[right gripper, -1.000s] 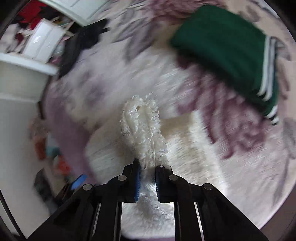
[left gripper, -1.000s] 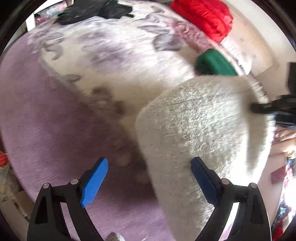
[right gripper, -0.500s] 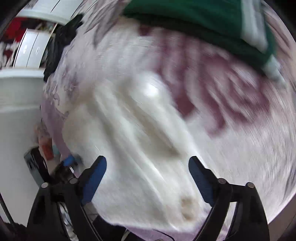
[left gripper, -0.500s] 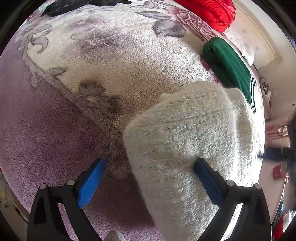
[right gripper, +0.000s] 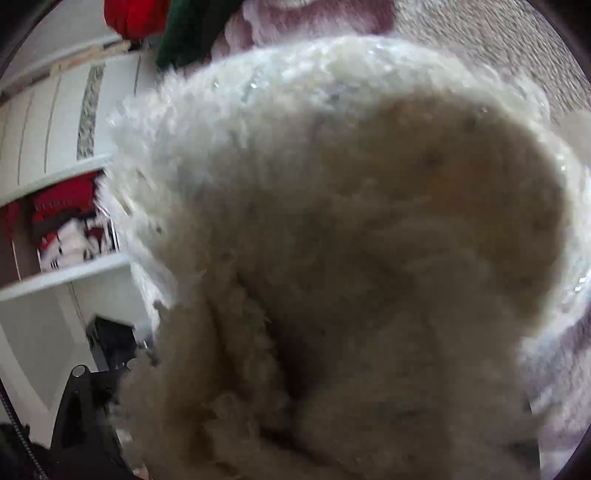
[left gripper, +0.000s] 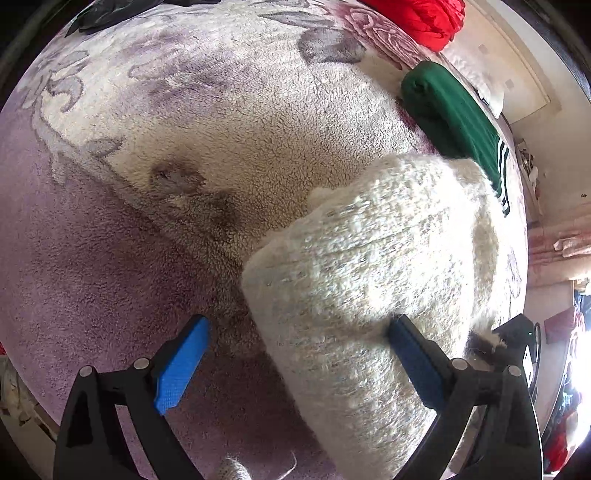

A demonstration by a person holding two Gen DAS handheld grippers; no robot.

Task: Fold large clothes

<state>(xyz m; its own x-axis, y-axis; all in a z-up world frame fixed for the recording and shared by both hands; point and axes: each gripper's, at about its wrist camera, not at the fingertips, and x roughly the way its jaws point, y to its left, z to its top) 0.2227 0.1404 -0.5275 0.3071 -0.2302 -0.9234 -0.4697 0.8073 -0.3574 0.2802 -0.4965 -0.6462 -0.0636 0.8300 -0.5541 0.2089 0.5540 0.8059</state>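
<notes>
A plush lilac and cream bed cover with a grey flower pattern (left gripper: 229, 122) fills the left wrist view, spread over a bed. On it lies the task's thing, a folded cream fuzzy knitted garment (left gripper: 369, 273), thick and woolly, reaching from the middle of the frame to the lower right. The left claw (left gripper: 299, 363) stands wide apart with blue pads; its right pad (left gripper: 413, 365) lies against the garment's near side, while the left pad (left gripper: 181, 365) hangs clear over the lilac cover, so it grips nothing. Beyond the cream garment, along the far edge of the bed, lies a folded dark green garment with white stripes (left gripper: 454, 122), and further up a bright red padded garment (left gripper: 417, 18). A black piece of clothing (left gripper: 110, 14) sits at the top left.

In the right wrist view the same cream garment (right gripper: 351, 240) crowds the lens, blurred and very close, and covers most of the right claw; only part of its black frame (right gripper: 85, 417) shows at the lower left. Its jaws have just been opening, and the fabric seems to lie loose over them rather than pinched. Behind, a white shelf unit (right gripper: 59, 229) holds red and white items.
</notes>
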